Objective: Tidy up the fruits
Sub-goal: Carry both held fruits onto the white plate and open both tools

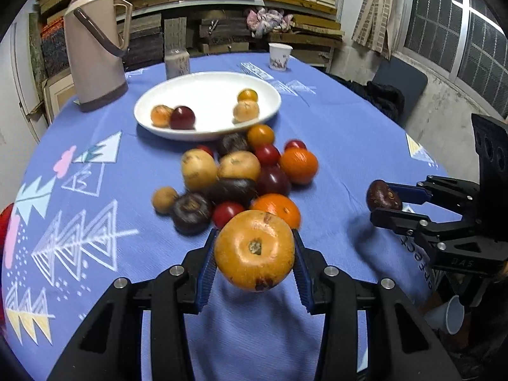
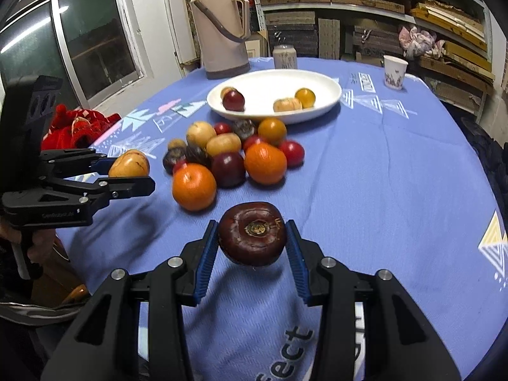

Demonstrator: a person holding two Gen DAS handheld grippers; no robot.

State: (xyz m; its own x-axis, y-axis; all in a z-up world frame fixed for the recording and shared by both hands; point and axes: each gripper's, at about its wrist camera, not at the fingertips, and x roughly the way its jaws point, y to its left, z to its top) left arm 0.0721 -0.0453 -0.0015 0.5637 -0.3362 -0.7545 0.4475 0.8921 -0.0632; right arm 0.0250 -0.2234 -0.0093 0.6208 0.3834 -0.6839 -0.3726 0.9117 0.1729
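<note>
My left gripper point(image 1: 254, 250) is shut on a yellow-orange round fruit point(image 1: 254, 249), held above the blue tablecloth near the table's front; it also shows in the right wrist view point(image 2: 128, 166). My right gripper point(image 2: 253, 239) is shut on a dark maroon fruit point(image 2: 252, 238), also seen in the left wrist view point(image 1: 383, 195). A pile of mixed fruits point(image 1: 235, 181) lies mid-table, with oranges point(image 2: 194, 185), red and dark ones. Beyond it, a white plate point(image 1: 206, 128) holds several small fruits point(image 1: 181, 117).
A beige thermos point(image 1: 95, 44) stands at the back left beside a small jar point(image 1: 177, 62). A paper cup point(image 1: 279, 56) stands at the back right. A red cloth point(image 2: 76, 125) lies at the table's left edge. Shelves stand behind the table.
</note>
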